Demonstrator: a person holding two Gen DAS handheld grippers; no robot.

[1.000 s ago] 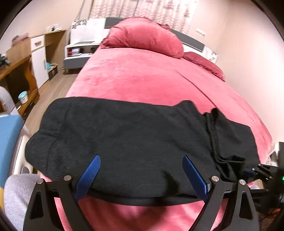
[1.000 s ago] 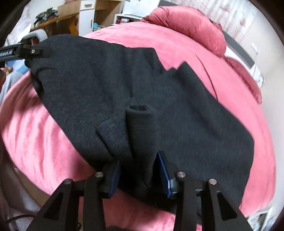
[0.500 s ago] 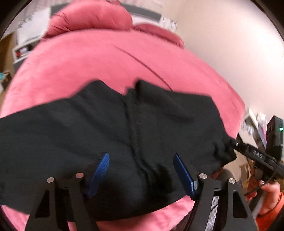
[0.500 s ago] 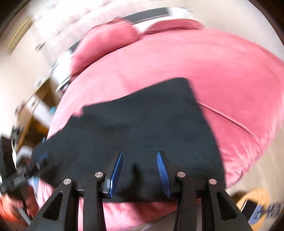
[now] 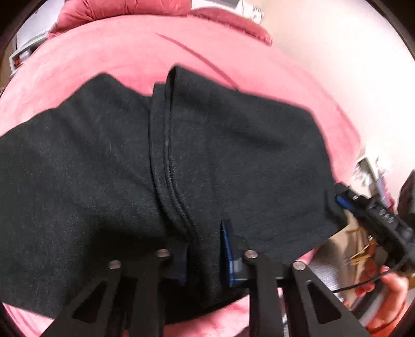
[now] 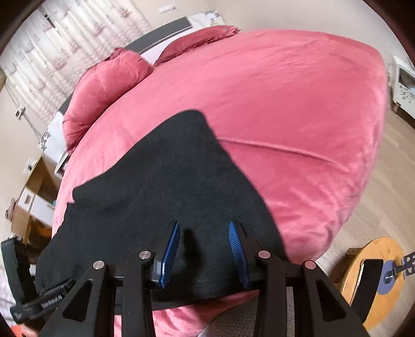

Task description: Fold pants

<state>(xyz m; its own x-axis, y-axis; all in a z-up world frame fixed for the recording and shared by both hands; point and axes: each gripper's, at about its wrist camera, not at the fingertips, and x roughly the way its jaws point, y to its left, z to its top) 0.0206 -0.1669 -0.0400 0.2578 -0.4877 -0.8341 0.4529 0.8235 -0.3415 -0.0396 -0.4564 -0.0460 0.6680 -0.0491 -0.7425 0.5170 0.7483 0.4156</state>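
over the pink bed [image 6: 285, 103], both tilted hand-held grippers, left [image 5: 203, 248] just closing, right [image 6: 205, 252], pinch the black pants [image 5: 103, 168].

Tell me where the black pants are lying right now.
The black pants lie spread across the near edge of the pink bed, far from the pillows, with both wrist views looking down on them.

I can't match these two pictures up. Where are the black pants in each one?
Left wrist view: the black pants fill the middle and left, lying on the pink bed.
Right wrist view: the black pants spread from the centre to the lower left.
Shared landmark: the pink pillow at the bed's head.
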